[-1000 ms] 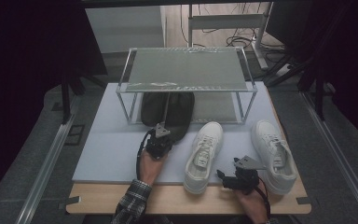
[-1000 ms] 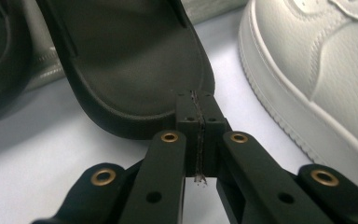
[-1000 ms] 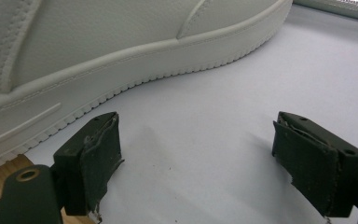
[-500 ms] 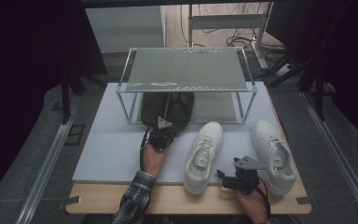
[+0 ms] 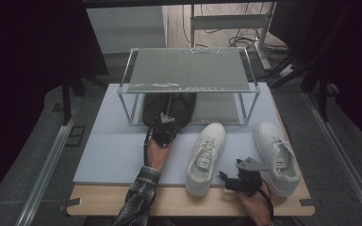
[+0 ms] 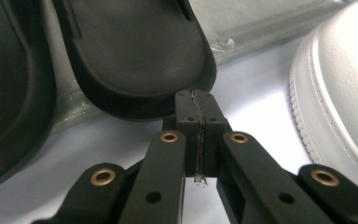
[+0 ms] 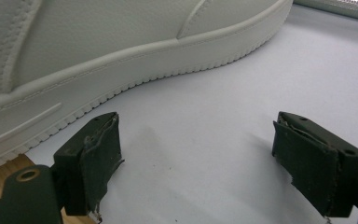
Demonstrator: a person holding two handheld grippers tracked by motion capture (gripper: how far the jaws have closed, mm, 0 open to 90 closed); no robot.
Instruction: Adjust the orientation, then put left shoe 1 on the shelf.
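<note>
High view is showing a pale mat (image 5: 108,150) lying on the wooden counter (image 5: 169,202), with a metal-framed rack (image 5: 188,70) standing at the mat's far side. Two black sandals (image 5: 169,107) are sitting side by side under the rack's top shelf, their near ends poking out past the front rail. Two white sneakers are resting on the mat nearer the person: a left sneaker (image 5: 206,157) in the middle and a right sneaker (image 5: 275,155) toward the mat's right edge, both pointing away toward the rack. Dark floor and cables are lying beyond the counter.

The left claw (image 5: 162,127) is reaching forward from a sleeved arm, its tips sitting at the near end of the sandals, just under the rack's front rail. Left gripper view is showing the left claw (image 6: 196,112) with its jaws pressed together and nothing between them; its tip is lying right against the rounded end of one sandal (image 6: 135,56), with the second sandal (image 6: 9,93) just beside that one and the sneaker's side (image 6: 345,93) standing off to the right.

The right claw (image 5: 233,181) is hovering low between the two sneakers near the mat's front edge. Right gripper view is showing the right claw (image 7: 196,158) with jaws standing wide apart over bare mat, a sneaker's sole (image 7: 121,79) running just beyond the left jaw, not touching.
</note>
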